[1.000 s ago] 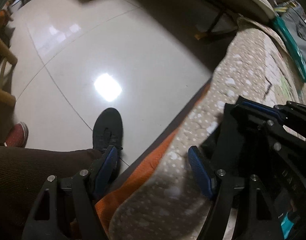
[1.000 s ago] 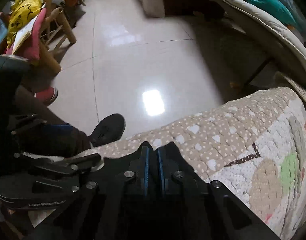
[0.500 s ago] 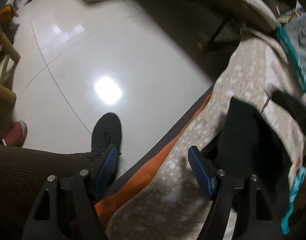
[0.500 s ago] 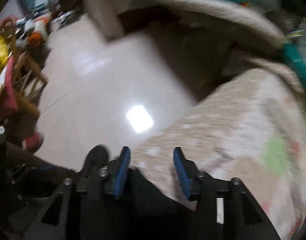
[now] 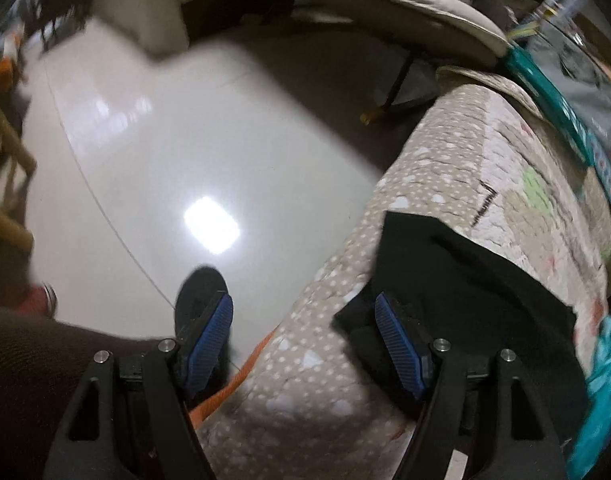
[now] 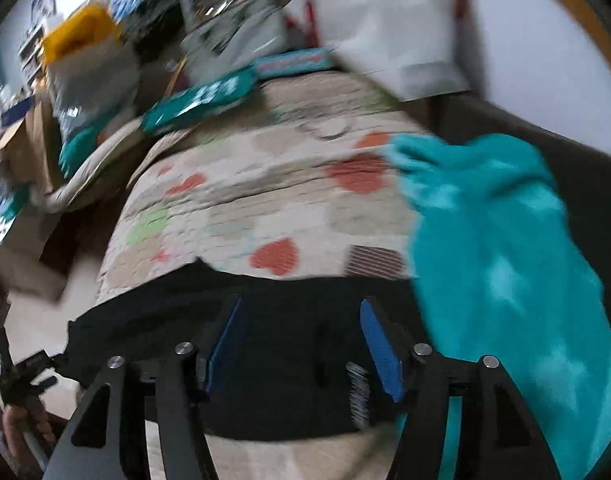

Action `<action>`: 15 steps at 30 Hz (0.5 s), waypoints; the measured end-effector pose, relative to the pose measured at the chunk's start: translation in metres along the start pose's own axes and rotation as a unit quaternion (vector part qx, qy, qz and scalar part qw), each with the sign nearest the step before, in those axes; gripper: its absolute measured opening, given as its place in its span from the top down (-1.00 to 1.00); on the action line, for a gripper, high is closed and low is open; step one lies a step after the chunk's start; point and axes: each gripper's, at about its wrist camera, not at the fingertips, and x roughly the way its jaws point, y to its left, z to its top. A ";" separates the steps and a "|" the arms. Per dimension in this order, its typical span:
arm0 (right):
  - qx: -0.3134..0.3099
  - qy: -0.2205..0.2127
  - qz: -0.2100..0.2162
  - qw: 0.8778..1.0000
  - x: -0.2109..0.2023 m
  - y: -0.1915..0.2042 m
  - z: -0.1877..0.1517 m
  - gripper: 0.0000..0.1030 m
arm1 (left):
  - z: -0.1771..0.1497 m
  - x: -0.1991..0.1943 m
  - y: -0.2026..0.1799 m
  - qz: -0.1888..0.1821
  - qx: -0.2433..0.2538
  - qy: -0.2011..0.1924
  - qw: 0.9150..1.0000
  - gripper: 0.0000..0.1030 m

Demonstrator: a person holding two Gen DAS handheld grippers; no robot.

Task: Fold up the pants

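Note:
The black pants [image 5: 465, 280] lie folded on a quilted cover [image 5: 437, 152] that drapes a sofa edge. My left gripper [image 5: 305, 340] hangs open above the cover's edge. Its right pad [image 5: 397, 348] is over the near corner of the pants, and nothing is between the pads. In the blurred right wrist view, my right gripper [image 6: 303, 344] points down at the pants [image 6: 289, 300]. Its jaws are opening, and the cloth lies beneath them, not pinched.
A teal garment [image 6: 505, 260] lies on the quilt [image 6: 265, 200] right of the pants. Glossy tiled floor [image 5: 185, 140] spreads to the left, with a person's brown trouser leg [image 5: 33, 360] and black shoe [image 5: 197, 292]. Cushions, boxes and bags crowd the far side.
The right gripper was shut on the black cloth; it has opened, let go and swung across over the quilt, rolling as it went. The left gripper rose slightly and stayed open.

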 end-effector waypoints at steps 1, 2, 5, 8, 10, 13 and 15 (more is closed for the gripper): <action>0.005 -0.006 -0.003 1.000 -0.003 -0.005 -0.007 -0.35 | -0.001 -0.003 -0.006 0.007 0.015 -0.013 1.000 -0.42; 0.012 -0.009 -0.001 1.000 -0.004 -0.006 -0.015 -0.35 | -0.002 -0.008 -0.011 0.014 0.030 -0.031 0.999 -0.42; 0.028 0.006 0.014 0.999 0.004 -0.006 -0.034 -0.35 | -0.003 -0.022 -0.015 0.025 0.058 -0.074 0.995 -0.42; 0.012 0.016 0.040 0.999 0.008 0.002 -0.043 -0.35 | 0.002 -0.030 -0.007 0.017 0.055 -0.089 0.994 -0.42; -0.007 0.009 0.056 0.998 0.007 0.015 -0.043 -0.35 | 0.002 -0.032 0.001 0.017 0.047 -0.091 0.995 -0.42; -0.056 0.009 0.078 0.995 0.006 0.045 -0.037 -0.38 | 0.002 -0.027 0.010 0.001 0.024 -0.071 0.997 -0.42; -0.089 0.023 0.080 0.993 0.014 0.064 -0.036 -0.38 | 0.003 -0.022 0.011 -0.006 0.014 -0.056 0.998 -0.42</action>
